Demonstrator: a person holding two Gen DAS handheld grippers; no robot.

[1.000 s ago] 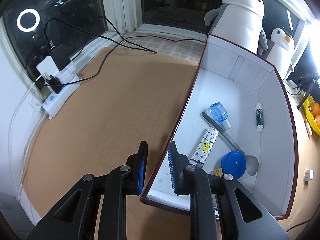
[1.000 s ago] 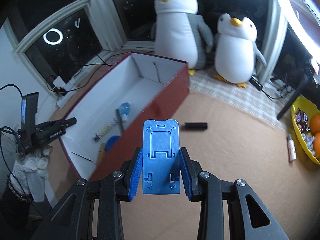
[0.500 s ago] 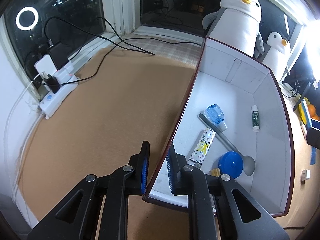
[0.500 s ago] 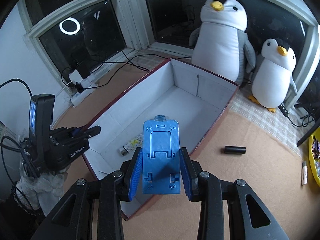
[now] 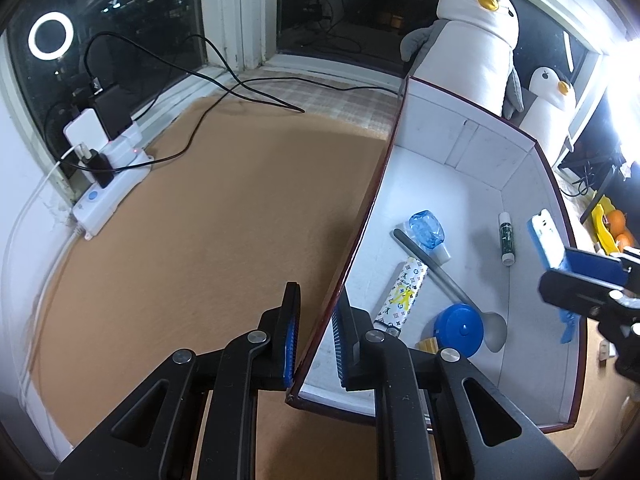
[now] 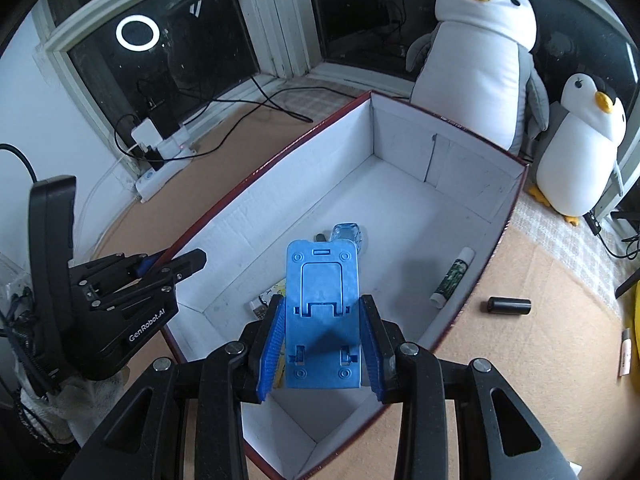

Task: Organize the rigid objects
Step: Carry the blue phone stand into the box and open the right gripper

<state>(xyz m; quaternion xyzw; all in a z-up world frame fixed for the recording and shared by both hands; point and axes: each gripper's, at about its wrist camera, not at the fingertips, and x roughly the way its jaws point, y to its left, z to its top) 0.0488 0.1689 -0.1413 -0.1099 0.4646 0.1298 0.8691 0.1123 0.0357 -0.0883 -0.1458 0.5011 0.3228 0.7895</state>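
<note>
A red box with white inside (image 5: 460, 140) stands on brown carpet. My left gripper (image 5: 316, 292) is shut on the box's left wall near its front corner, one pad on each side. Inside lie a clear blue bottle (image 5: 427, 232), a grey spoon (image 5: 440, 272), a patterned tube (image 5: 404, 292), a blue round lid (image 5: 458, 330) and a green-labelled stick (image 5: 506, 238). My right gripper (image 6: 322, 300) is shut on a blue phone stand (image 6: 320, 264), holding it above the box (image 6: 400, 136) interior. The left gripper (image 6: 176, 264) shows at the box's left wall.
Two plush penguins (image 6: 480, 60) stand behind the box. A black cylinder (image 6: 508, 305) lies on the carpet right of it. A white power strip (image 5: 108, 196) with cables sits by the window at left. A yellow tray with oranges (image 5: 612, 228) is at far right.
My right gripper has carried the blue stand leftward from beside the box to above its inside, and now shows in the left wrist view. The left gripper's pads closed slightly onto the wall.
</note>
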